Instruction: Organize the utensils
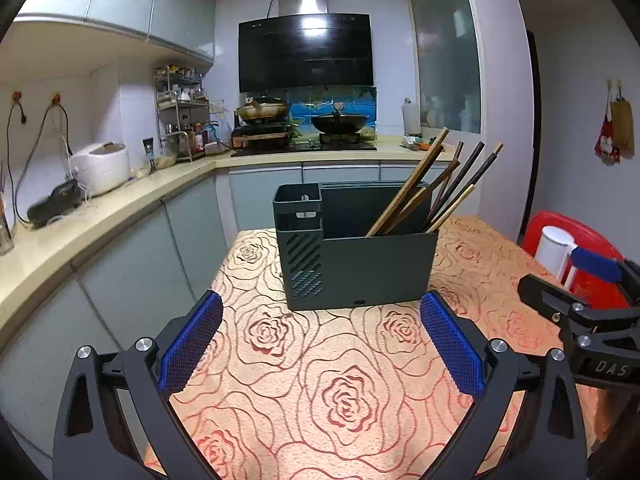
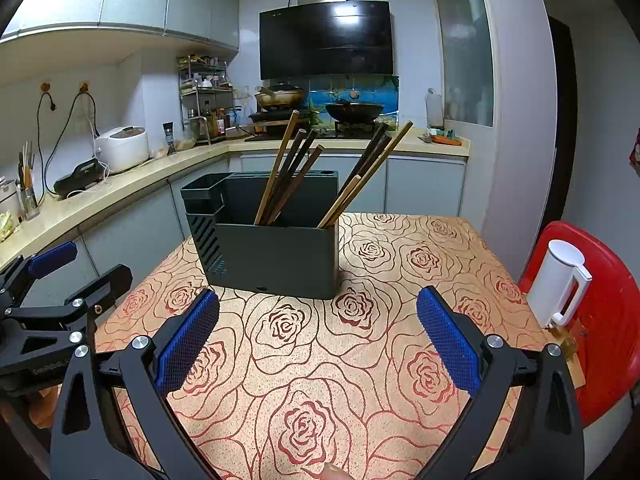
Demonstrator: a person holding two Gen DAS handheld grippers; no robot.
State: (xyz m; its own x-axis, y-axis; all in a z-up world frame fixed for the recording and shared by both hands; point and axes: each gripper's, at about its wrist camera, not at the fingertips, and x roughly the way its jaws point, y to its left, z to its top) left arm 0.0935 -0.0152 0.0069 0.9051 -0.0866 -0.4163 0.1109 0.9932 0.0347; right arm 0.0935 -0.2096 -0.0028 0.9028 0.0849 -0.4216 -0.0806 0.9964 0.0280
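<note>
Both the left tongs (image 1: 320,344) and right tongs (image 2: 318,340) are held spread and empty above the table (image 1: 320,400); ahead of them the chopsticks (image 2: 292,172) already stand in the dark holder (image 2: 276,252); apparently nothing remains loose; a check is called for next.

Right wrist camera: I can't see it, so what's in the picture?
A dark utensil holder full of leaning chopsticks stands on a rose-patterned tablecloth in a kitchen. The right claw, open and empty, points at it, with the left claw at the left edge. A white kettle sits on a red chair.
</note>
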